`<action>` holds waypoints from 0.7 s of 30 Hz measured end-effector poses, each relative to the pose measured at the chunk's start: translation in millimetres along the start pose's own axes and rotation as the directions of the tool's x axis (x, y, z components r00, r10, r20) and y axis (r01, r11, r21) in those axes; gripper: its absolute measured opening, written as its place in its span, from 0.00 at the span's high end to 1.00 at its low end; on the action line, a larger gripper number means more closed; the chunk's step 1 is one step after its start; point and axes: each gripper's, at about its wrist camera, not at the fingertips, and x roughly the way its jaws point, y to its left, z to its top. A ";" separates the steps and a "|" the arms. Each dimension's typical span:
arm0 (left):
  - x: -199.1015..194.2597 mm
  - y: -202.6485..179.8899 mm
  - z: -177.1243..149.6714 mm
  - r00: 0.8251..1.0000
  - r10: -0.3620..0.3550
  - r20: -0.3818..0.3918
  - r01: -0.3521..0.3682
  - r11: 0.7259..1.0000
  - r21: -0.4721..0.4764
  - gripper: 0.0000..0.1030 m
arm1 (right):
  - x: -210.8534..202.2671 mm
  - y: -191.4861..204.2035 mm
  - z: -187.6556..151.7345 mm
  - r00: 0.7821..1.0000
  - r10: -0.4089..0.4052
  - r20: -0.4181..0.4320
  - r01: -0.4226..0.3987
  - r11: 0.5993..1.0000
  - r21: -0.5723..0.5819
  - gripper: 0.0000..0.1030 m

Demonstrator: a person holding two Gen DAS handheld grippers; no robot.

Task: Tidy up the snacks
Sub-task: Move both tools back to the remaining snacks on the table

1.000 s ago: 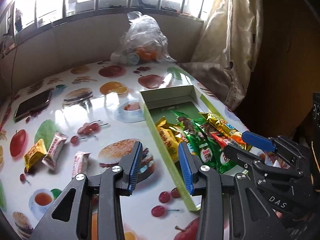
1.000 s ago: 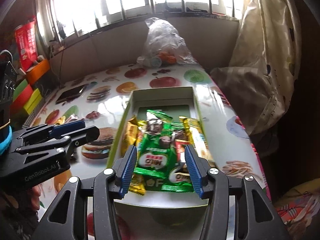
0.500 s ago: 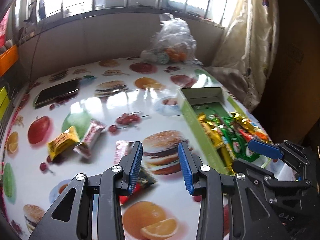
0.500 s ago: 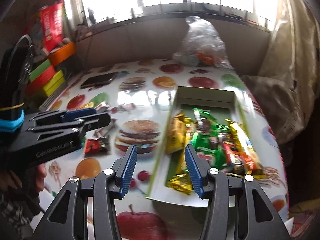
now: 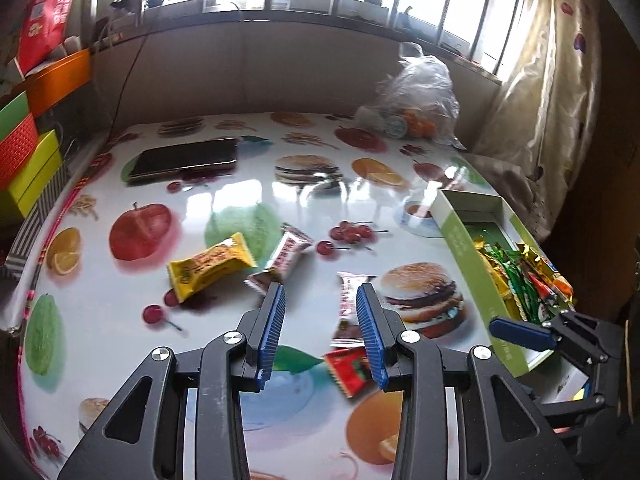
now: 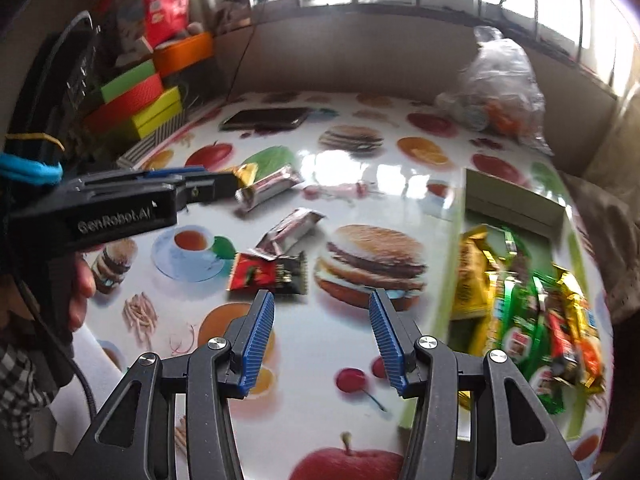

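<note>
- Left wrist view: fruit-and-burger printed oilcloth covers the table (image 5: 248, 200), with windows behind and a curtain at right.
- Loose snacks lie mid-table: a yellow packet (image 5: 210, 266), a silver bar (image 5: 282, 258) touching its right end, another silver bar (image 5: 348, 302) and a red packet (image 5: 350, 370) nearer the camera.
- The left gripper (image 5: 320, 336) hangs above the cloth, jaws parted and empty; the nearer silver bar and the red packet show just inside its right finger.
- A green box (image 5: 466, 254) at right holds yellow, green and red packets; the right gripper (image 5: 520, 334) reaches in beside it.
- A dark phone (image 5: 184, 160) and a clear plastic bag (image 5: 420, 96) sit at the far side.
- Right wrist view: same table (image 6: 360, 168), coloured boxes stacked at far left.
- The right gripper (image 6: 322, 340) is spread wide, gripping nothing, over a printed burger.
- The red packet (image 6: 268, 274) lies just ahead of its left finger, a silver bar (image 6: 290, 230) beyond.
- The green box (image 6: 516, 206), with its packets, lies to the right.
- The left gripper (image 6: 160, 196) enters from the left; its jaw gap cannot be judged here.
</note>
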 end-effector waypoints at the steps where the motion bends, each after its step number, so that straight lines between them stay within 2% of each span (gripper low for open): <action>1: -0.1 2.8 -0.1 1.000 0.001 0.001 -0.001 1.000 -0.005 0.63 | 4.2 2.3 0.7 1.000 0.014 -0.003 -0.014 1.000 -0.004 0.52; 10: 2.7 22.3 -4.1 1.000 0.006 -0.007 -0.007 0.999 -0.038 0.63 | 37.5 19.6 9.9 0.997 0.058 -0.057 -0.061 0.997 -0.049 0.52; 14: 4.3 28.6 -5.9 1.000 0.000 -0.009 -0.001 0.999 -0.050 0.63 | 51.4 18.3 12.8 0.995 0.074 -0.072 -0.076 0.997 -0.025 0.52; 21: 7.5 35.9 -6.9 1.000 -0.004 -0.015 0.003 0.998 -0.060 0.63 | 68.3 21.6 18.3 0.993 0.074 -0.096 -0.077 0.997 -0.025 0.44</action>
